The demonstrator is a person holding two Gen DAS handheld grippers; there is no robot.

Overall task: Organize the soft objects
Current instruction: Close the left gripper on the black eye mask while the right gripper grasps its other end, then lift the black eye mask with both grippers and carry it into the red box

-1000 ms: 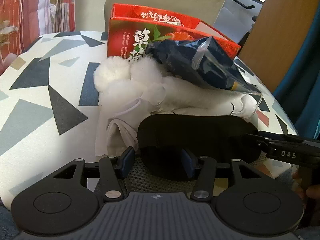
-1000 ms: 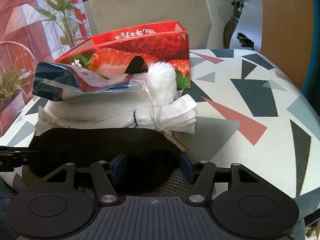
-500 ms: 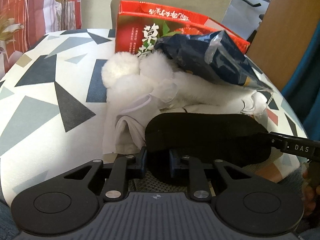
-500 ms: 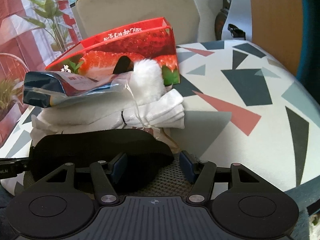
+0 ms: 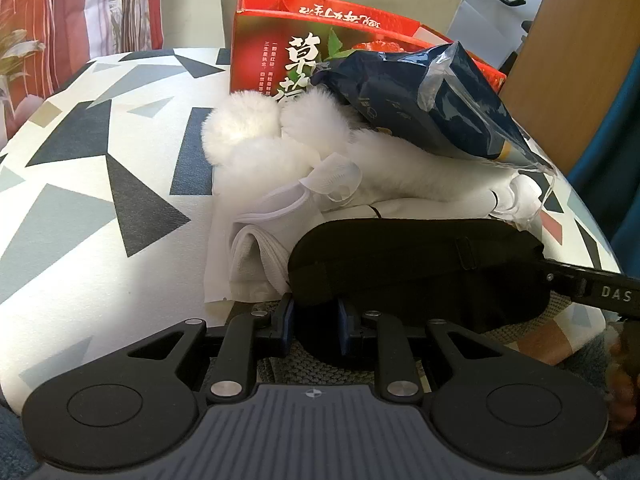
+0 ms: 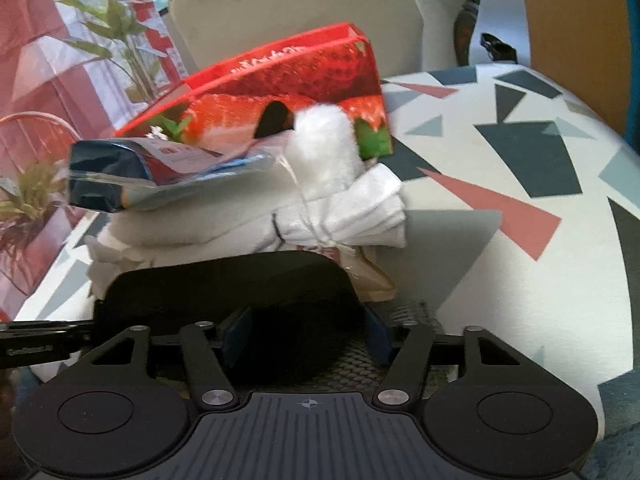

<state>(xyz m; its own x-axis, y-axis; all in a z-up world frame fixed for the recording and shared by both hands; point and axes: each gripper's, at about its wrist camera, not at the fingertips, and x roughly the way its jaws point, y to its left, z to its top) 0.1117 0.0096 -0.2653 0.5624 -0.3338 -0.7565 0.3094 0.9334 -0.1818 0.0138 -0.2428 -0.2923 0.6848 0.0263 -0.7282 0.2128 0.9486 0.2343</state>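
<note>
Black eye mask (image 5: 416,268): It lies at the near edge of the table, in front of the pile of white things. It looks soft, light and floppy, so it will bend and droop when picked up. I think the two ends are the best places to hold it, so it stays flat.

Left claw (image 5: 316,326): Its jaws are nearly closed, and they pinch the left end of the eye mask. They have just been closing, with the mask between them.

Right claw (image 6: 306,330): The right end of the eye mask sits between its jaws. They have just been closing a bit too. The picture is blurry here, so I cannot tell if the pads press on the mask yet.

Knit mat (image 5: 320,368): A grey knit thing peeks out under the eye mask, just below the claws.

White pile (image 5: 360,184): Fluffy pom-poms, folded cloth and socks lie right behind the eye mask, touching it. All look soft and light.

Blue bag (image 5: 424,100): A shiny blue bag rests on top of the white pile. It may slide off if the pile gets bumped.

Strawberry box (image 5: 288,56): A red box stands open behind the pile.

Table (image 5: 80,200): It has a white cloth with grey and red triangles.
</note>
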